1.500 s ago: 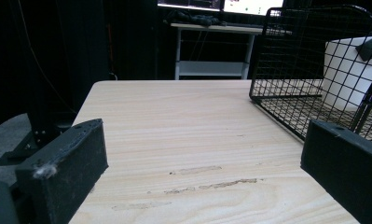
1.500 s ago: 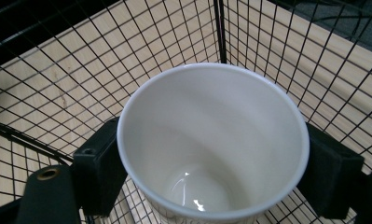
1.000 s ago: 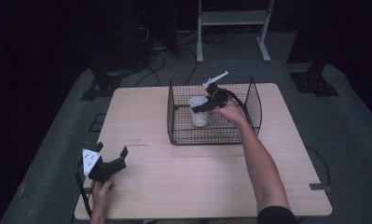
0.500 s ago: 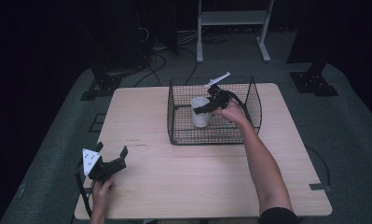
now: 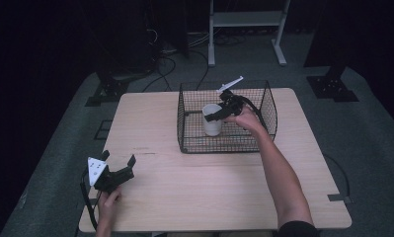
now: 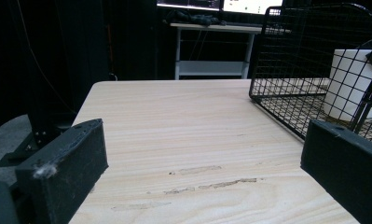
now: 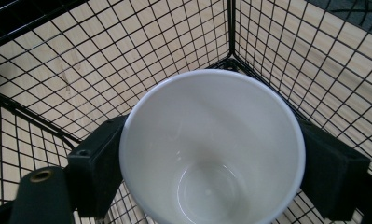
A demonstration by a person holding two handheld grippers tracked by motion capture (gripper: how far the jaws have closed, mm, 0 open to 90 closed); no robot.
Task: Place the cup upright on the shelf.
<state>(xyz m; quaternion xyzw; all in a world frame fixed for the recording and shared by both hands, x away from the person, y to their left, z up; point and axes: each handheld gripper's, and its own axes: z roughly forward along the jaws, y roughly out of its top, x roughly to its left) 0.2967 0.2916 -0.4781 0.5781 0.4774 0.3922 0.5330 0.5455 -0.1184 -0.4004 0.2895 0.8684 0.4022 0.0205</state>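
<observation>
Glossy white ceramic-looking cup [image 7: 211, 149], black wire-mesh basket [image 5: 263, 101], matt pale wood-grain table [image 5: 209, 187].

Right claw [image 5: 215, 116] reaches forward on an outstretched arm, jaws just easing apart — left claw [image 5: 119, 162] rests low, jaws wide.

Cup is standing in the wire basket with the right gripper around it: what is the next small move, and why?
Probably open the right gripper a bit wider and lift it straight up. The white cup stands upright on the floor of the wire basket, so it looks placed. The jaws have just been opening and sit either side of the cup's rim, still close, so pulling away sideways could tip it.
</observation>
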